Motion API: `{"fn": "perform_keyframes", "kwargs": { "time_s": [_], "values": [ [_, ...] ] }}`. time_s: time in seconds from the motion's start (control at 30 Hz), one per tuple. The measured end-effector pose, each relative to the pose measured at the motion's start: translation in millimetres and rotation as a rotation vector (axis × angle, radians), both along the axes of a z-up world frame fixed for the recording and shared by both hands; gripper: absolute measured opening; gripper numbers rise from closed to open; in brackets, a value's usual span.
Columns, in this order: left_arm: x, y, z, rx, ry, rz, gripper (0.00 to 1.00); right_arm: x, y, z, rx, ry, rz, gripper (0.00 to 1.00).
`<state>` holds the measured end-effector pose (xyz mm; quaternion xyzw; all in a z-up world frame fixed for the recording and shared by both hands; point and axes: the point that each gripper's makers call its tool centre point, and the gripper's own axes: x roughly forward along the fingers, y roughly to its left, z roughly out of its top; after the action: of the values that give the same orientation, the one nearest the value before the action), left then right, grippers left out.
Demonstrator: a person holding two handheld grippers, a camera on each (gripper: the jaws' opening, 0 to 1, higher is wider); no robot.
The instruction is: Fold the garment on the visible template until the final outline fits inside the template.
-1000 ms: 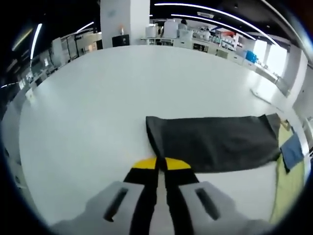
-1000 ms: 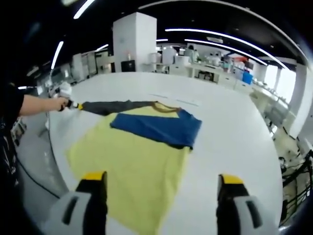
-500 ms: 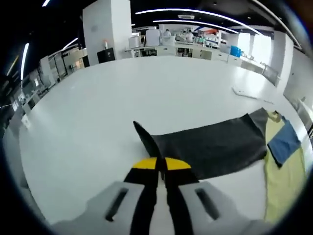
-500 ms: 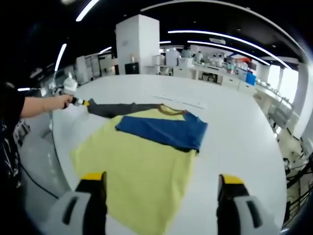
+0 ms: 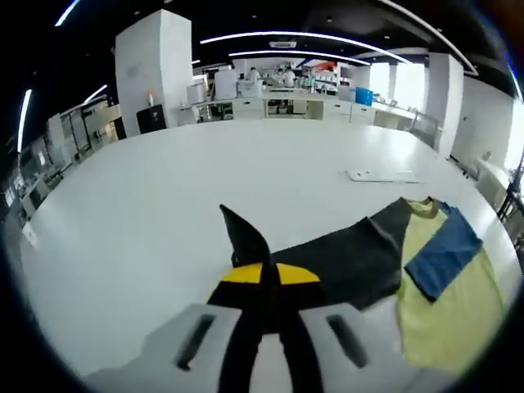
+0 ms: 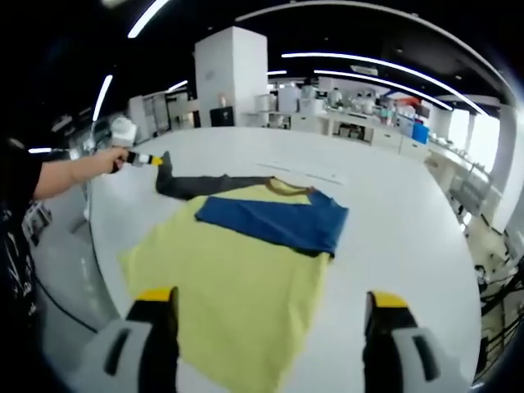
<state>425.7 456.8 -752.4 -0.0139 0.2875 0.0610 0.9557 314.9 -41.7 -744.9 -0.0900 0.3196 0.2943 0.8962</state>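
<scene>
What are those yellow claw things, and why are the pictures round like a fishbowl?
Those claws are two grippers, like big tongs, and a person holds one in each hand. A small camera with a very wide lens rides on each, so its picture comes out round. In the left gripper view, the left gripper is shut on the dark grey sleeve of a shirt and lifts its end off the white table. In the right gripper view, the right gripper is open and holds nothing. The shirt is yellow, with a blue sleeve folded across it.

Bright overhead strip lights (image 5: 327,37); table (image 5: 164,188) glare; fisheye-warped edges
</scene>
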Motion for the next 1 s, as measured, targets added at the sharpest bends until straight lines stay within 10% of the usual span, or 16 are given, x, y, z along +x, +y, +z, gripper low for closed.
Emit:
{"fn": "perform_keyframes", "kwargs": {
  "time_s": [1.0],
  "values": [
    [52.9,-147,53.5,-0.148,-0.114,-0.206,0.01,-10,5,-1.6,-0.004,0.013,0.024,0.95]
  ]
}}
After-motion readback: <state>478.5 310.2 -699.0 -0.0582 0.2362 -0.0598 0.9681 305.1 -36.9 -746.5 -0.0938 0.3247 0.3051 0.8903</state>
